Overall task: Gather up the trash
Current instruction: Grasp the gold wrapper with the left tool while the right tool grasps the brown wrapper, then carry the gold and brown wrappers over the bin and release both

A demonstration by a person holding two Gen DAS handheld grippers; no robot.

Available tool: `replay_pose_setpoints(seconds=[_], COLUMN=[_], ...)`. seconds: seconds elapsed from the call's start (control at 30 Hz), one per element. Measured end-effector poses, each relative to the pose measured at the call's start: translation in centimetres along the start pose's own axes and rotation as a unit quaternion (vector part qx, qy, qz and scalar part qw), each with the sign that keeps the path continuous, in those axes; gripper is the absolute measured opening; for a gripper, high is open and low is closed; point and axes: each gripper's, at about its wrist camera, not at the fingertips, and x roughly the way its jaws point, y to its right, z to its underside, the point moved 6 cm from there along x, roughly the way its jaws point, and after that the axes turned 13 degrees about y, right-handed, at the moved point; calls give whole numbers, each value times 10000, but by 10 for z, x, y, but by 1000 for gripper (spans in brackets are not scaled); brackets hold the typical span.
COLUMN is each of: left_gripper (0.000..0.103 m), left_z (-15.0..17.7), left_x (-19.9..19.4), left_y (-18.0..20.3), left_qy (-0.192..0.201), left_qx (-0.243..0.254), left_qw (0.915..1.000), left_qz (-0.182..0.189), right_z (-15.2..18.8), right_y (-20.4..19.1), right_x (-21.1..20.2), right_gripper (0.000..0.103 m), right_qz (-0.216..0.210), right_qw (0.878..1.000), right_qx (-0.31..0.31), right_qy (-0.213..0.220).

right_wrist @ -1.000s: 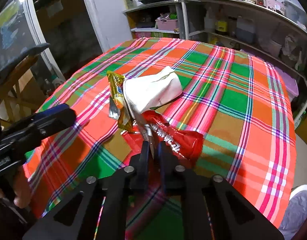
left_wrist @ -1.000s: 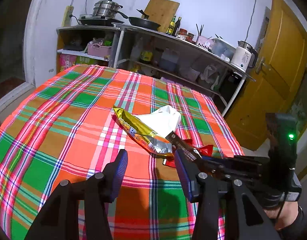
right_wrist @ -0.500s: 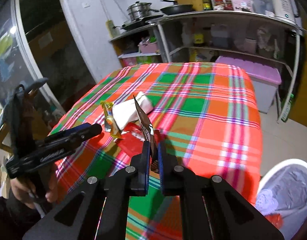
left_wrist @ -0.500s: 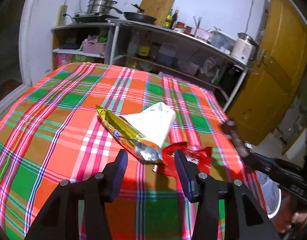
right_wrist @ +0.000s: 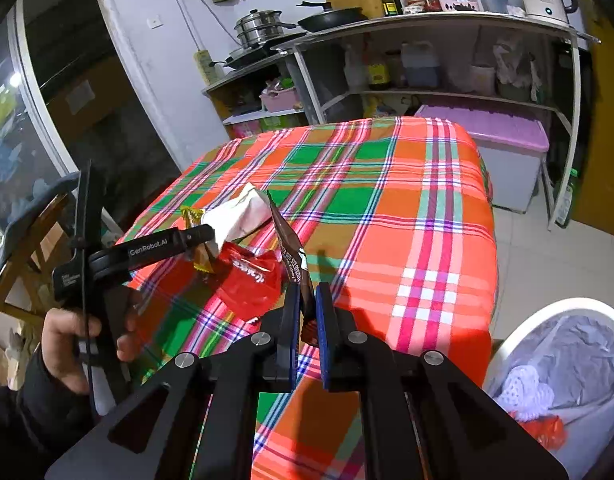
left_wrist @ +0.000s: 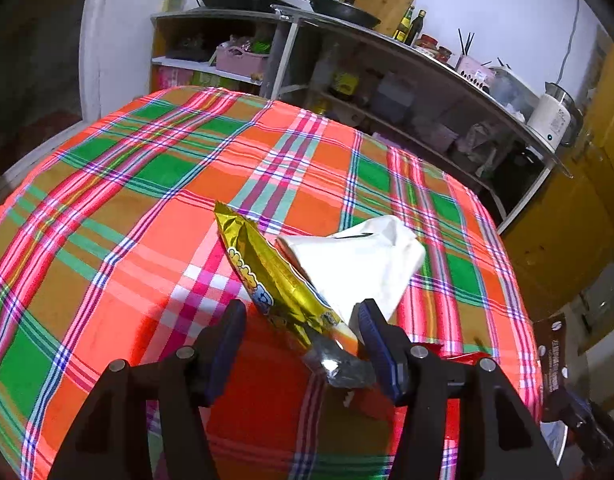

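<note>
We find the right gripper with its jaws pinched tight on a brown wrapper, which stands up from them, clear of the counter and near its edge. The bin, lined and already holding scraps, sits on the floor to the lower right of that view, well apart from the wrapper.

The left gripper has its jaws wide and opening further, straddling the silver end of the gold wrapper; the pads do not press on it. The white bag lies against the gold wrapper, and the red wrapper lies just beside both.

Risks, in our judgement:
- The brown wrapper is gripped only at its lower end; a quick swing toward the bin could let the thin film slip out and fall short.
- Closing the left jaws here may catch the white bag or the cloth along with the gold wrapper, or nip only the slick crimped end, which may slide free.
- The red wrapper sits near the counter's edge and could be swept off.

Against the frame one second earlier, the brown wrapper has left the pile and been lifted away. The right gripper has withdrawn to the counter's edge, the bin has come into its view, and the left gripper has advanced over the gold wrapper.
</note>
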Motion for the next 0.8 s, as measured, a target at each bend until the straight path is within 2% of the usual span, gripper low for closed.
replay_pose_setpoints(seconds=[0.03, 0.1, 0.13, 0.2, 0.3, 0.6, 0.8], left_gripper=[53, 38, 35, 20, 11, 9, 9], left_z=[0, 2, 1, 3, 6, 8, 14], left_x=[-1, -2, -2, -4, -10, -57, -97], left_y=[0, -1, -1, -2, -3, 8, 37], left_qy=[8, -6, -14, -11, -8, 341, 503], left_qx=[24, 68, 75, 164, 235, 583, 841], left_qw=[10000, 10000, 10000, 9998, 9997, 9977, 9942], left_qz=[-20, -55, -55, -114, -121, 22, 454], right_z=[1, 0, 0, 1, 2, 4, 4], right_y=[1, 3, 3, 4, 5, 2, 3], right_x=[-1, -2, -4, -7, -12, -44, -71], right_gripper=[8, 8, 8, 8, 8, 8, 8], right_qz=[-2, 0, 7, 28, 57, 195, 343], right_qw=[10000, 10000, 10000, 10000, 9999, 9994, 9985], right_qx=[7, 15, 21, 36, 52, 58, 86], right_qy=[7, 25, 36, 55, 82, 262, 424])
